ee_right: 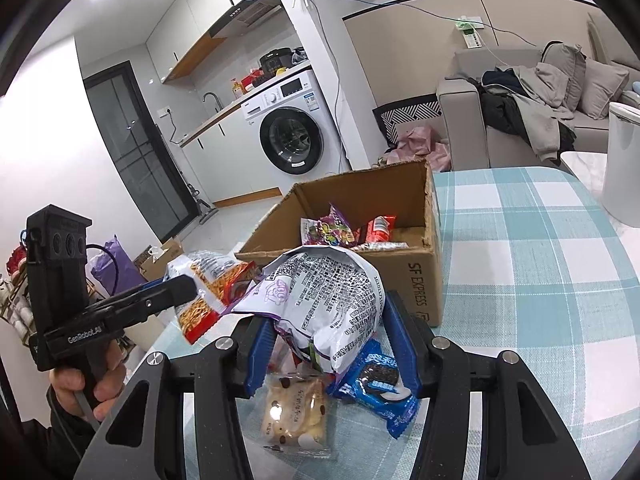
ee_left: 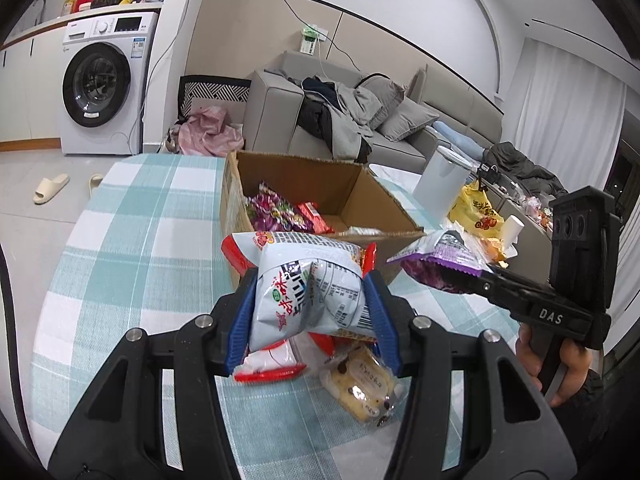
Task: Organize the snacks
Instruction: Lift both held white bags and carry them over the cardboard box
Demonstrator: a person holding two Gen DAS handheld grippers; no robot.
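Tongs (ee_left: 310, 306) hiding snack bag (ee_left: 308, 292) (edges)

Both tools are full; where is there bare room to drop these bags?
The cardboard box has bare floor at its right end, beside the red packet. Tablecloth right of it is bare. Crowded below the tools: cookie pack, cake.

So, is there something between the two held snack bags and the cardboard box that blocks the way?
Nothing visible blocks them. The white snack bag and purple snack bag hang just before the cardboard box, whose top is open with free space inside.
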